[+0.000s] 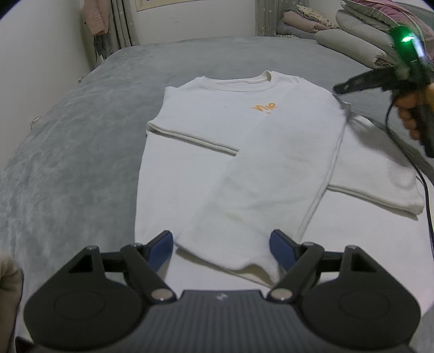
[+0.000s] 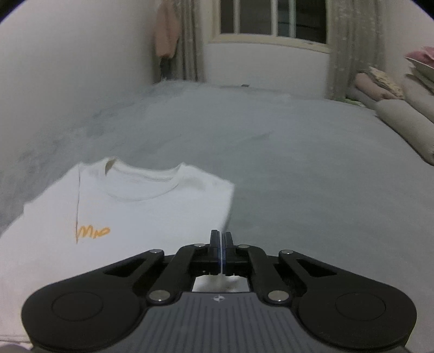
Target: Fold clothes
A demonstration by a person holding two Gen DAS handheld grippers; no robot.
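Note:
A white T-shirt [image 1: 244,152] with a small orange print lies flat on the grey bed, collar at the far end. Its left side is folded over the middle and the right sleeve [image 1: 379,173] lies spread out. My left gripper [image 1: 221,244] is open just above the shirt's near hem, jaws wide either side of the folded panel's corner. My right gripper [image 1: 339,88] hovers near the shirt's right shoulder. In the right wrist view the right gripper [image 2: 221,239] is shut with nothing between the pads, over the shoulder edge of the shirt [image 2: 122,211].
The grey bedspread [image 1: 67,152] stretches around the shirt. Pillows and folded quilts [image 1: 360,40] are piled at the far right. A wall, curtains and a window [image 2: 271,21] stand behind the bed. A black cable [image 1: 425,195] trails from the right gripper.

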